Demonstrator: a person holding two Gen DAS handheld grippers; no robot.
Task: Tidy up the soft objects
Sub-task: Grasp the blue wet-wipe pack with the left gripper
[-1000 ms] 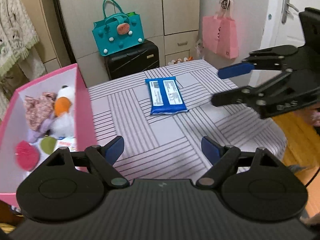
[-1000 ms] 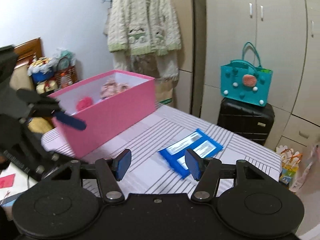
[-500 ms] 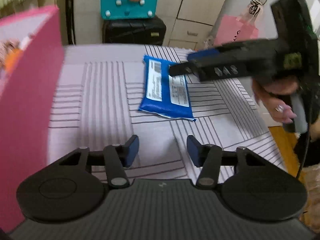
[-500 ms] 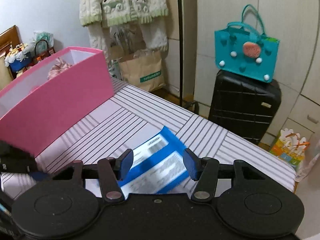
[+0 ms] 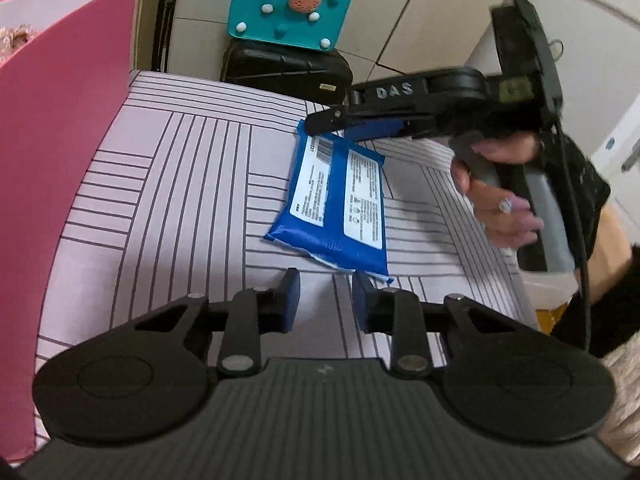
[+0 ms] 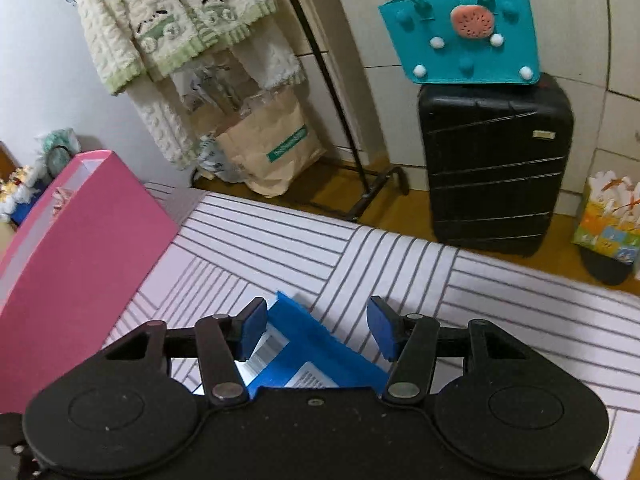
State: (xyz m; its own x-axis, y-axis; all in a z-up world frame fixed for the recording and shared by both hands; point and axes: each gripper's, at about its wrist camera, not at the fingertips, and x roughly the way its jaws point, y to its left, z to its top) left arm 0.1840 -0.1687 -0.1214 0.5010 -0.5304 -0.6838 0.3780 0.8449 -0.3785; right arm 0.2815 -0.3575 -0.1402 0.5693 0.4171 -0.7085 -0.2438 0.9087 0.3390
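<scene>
A blue wipes pack (image 5: 336,200) with white labels lies flat on the striped table (image 5: 180,208). My left gripper (image 5: 326,300) hovers just short of the pack's near edge. Its jaws are closing, a narrow gap remains and nothing is between the pads. My right gripper (image 5: 340,126), held by a hand (image 5: 496,184), reaches over the pack's far end from the right. In the right wrist view the right gripper (image 6: 316,328) stands open, with the pack's (image 6: 316,348) corner under and between the fingers (image 6: 252,328), untouched by the pads. The pink box (image 5: 60,140) stands at the left.
Beyond the table's far edge a black suitcase (image 6: 496,160) carries a teal bag (image 6: 460,28). A paper bag (image 6: 272,148) and a hanging cream cardigan (image 6: 176,28) sit behind the pink box (image 6: 80,260). The floor drops away past the table's right side.
Both grippers came down toward the blue pack. The left jaws narrowed from wide to a small gap. The right gripper swung in over the pack's far end.
</scene>
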